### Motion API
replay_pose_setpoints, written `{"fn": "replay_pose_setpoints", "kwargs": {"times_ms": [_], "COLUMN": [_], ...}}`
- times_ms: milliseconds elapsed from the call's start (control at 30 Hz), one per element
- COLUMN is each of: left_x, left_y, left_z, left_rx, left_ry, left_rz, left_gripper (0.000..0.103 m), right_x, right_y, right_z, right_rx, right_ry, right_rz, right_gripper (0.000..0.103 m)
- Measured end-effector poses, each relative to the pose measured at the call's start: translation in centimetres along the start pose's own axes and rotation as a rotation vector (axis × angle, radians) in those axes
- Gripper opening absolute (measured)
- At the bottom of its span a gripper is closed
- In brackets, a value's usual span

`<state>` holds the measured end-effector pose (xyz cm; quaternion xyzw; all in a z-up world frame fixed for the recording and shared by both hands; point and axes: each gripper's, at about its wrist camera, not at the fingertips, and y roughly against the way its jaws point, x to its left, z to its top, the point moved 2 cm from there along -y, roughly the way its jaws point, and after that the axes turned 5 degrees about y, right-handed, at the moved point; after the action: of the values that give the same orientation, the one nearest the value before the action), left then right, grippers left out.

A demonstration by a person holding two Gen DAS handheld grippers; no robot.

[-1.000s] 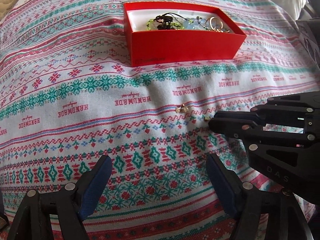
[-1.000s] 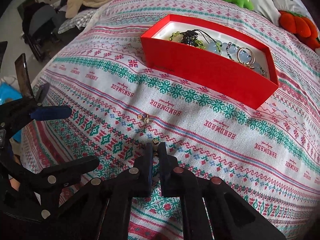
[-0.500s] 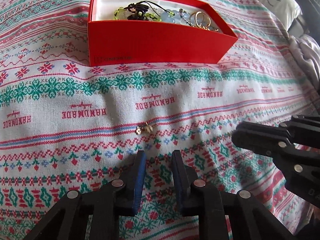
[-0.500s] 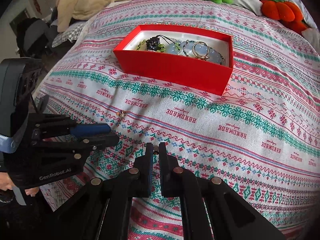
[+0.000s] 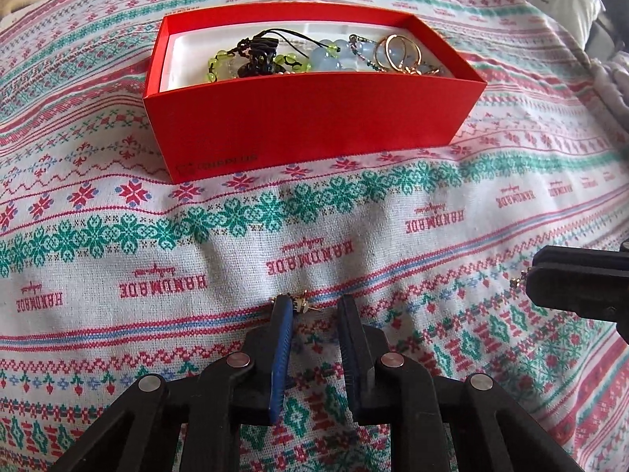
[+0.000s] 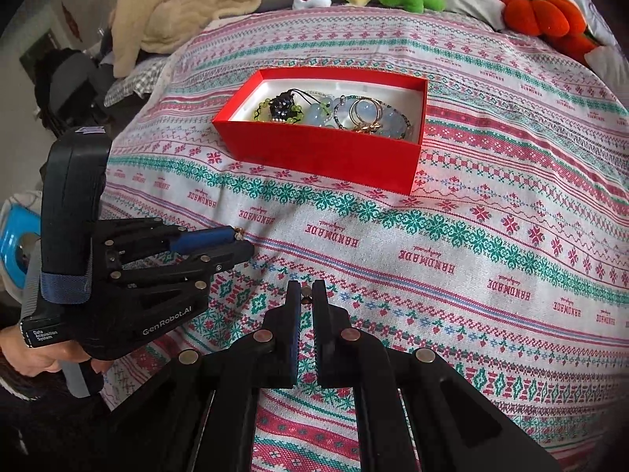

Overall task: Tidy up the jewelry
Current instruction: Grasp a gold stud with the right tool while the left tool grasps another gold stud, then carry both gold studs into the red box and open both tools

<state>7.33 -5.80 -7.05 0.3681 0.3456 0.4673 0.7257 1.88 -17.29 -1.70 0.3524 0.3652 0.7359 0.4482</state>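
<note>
Change, left gripper [image 5: 312,306]: a second ago its jaws stood wide, well short of the gold earring [image 5: 302,302]; now they have narrowed but are not pressed together, and the earring lies on the cloth against the inner face of the left blue pad [image 5: 282,328]; the other pad stands clear of it.
Change, right gripper [image 6: 306,295]: jaws pressed together, pinching a small dark stud earring [image 6: 306,298], now lifted off the cloth.
Meaning: one earring looks ready for the box; the other seems not yet gripped.
Red jewelry box [image 5: 314,118]: at twelve o'clock from both grippers, holding beaded bracelets and gold rings.
Writing, tablecloth [image 5: 432,236]: "HANDMADE", repeated, upside down.
Writing, box front: faint and unreadable.
Writing, left gripper body: "GenRobot.AI", "Data Acquisition System".
</note>
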Motion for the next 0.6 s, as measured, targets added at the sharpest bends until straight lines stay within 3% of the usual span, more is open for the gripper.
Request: {"fn": "replay_pose_setpoints", "kwargs": {"times_ms": [100,200,600], "left_x": [-0.3,-0.3,1.6], "left_y": [-0.3,-0.4,1.3], "left_z": [0.3,0.3,1.0], "left_rx": [-0.004,-0.007,-0.009], "left_ry": [-0.004,-0.011,0.059], "left_rz": [0.018,0.043,0.015], "left_gripper": [0.020,0.012,0.010], "right_x": [-0.1,-0.1,-0.8], "right_y": [0.0,-0.1,0.6], "right_z": [0.0,0.0,0.4], "right_rx": [0.001,0.004,-0.027], "right_ry": [-0.005,-0.005,-0.026], "right_rz": [-0.001,-0.001,-0.025], "right_gripper": [0.005,0.005,0.005]}}
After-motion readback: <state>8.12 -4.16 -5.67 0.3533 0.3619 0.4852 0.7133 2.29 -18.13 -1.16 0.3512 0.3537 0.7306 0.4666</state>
